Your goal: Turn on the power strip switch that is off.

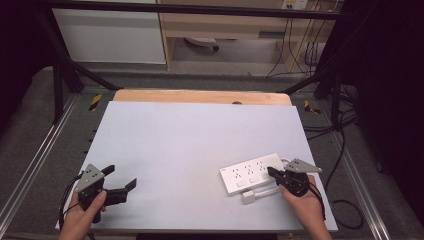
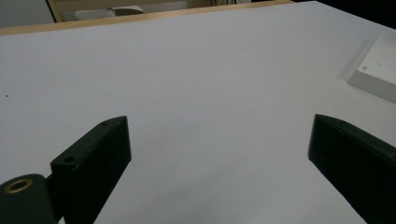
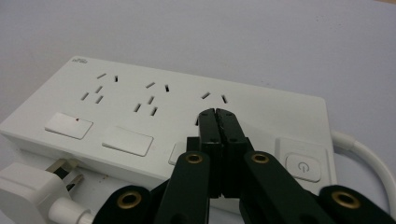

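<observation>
While your right tongs (image 3: 217, 112) hang clenched with nothing between the tips, they sit over the white power strip (image 3: 140, 116), just above the third group of socket slots and the rocker switch (image 3: 180, 154) under it. You look to be about to press that switch, or are pressing it; whether the tips touch the plastic I cannot tell. The red mark on the leftmost switch (image 3: 69, 125) may mean that one is set, while the middle switch (image 3: 127, 140) shows no mark, so my guess is the job is early to midway. A round power button (image 3: 303, 166) sits at the strip's right end.

You have the strip lying flat near the front right of the bench (image 1: 190, 135), close to your right hand (image 1: 307, 205), with its white plug (image 3: 28, 186) loose beside the front edge, metal prongs pointing toward the strip's side and not inserted. A thick white cable (image 3: 373, 158) curves off the right end.

Your left tongs (image 1: 120, 182) rest released near the front left corner, jaws wide, well apart from the strip, holding nothing.

The strip is smooth glossy plastic, a flat slab with rounded corners; the bench top is matte, pale grey and slightly speckled, with a wooden edge at the far side. Both tongs are matte black with brass-coloured rivets.
</observation>
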{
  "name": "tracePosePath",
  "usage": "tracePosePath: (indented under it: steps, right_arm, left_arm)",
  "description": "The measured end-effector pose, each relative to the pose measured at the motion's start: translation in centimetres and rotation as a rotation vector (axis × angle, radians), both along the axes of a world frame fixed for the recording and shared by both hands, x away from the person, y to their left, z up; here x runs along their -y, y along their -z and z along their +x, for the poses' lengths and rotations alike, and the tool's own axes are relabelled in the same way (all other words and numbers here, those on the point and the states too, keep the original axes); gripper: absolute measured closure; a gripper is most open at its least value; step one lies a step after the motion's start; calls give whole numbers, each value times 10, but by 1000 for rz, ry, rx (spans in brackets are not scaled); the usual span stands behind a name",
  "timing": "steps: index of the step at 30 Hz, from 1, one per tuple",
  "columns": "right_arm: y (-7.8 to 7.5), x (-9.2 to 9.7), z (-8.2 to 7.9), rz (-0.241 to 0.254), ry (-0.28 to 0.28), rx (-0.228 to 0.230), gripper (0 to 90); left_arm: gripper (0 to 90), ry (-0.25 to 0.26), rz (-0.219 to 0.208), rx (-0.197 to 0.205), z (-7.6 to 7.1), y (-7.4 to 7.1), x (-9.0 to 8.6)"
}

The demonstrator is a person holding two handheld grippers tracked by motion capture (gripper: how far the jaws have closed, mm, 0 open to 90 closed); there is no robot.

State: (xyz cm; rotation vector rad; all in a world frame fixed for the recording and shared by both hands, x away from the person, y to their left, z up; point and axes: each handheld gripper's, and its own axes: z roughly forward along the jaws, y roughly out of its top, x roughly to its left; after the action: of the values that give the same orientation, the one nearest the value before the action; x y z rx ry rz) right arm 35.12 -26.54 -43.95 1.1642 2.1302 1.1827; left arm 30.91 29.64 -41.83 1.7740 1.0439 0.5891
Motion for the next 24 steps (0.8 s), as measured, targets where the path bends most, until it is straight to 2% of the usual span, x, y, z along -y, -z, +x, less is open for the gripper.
tracePosePath:
  steps: [12,24]
  right_arm:
    - [-5,-4,0,42,-16,18,859]
    - [-9,-10,0,50,-31,34,806]
  left_arm:
    - [60,0,1,-1,0,0,0]
    - [60,-1,6,-1,0,0,0]
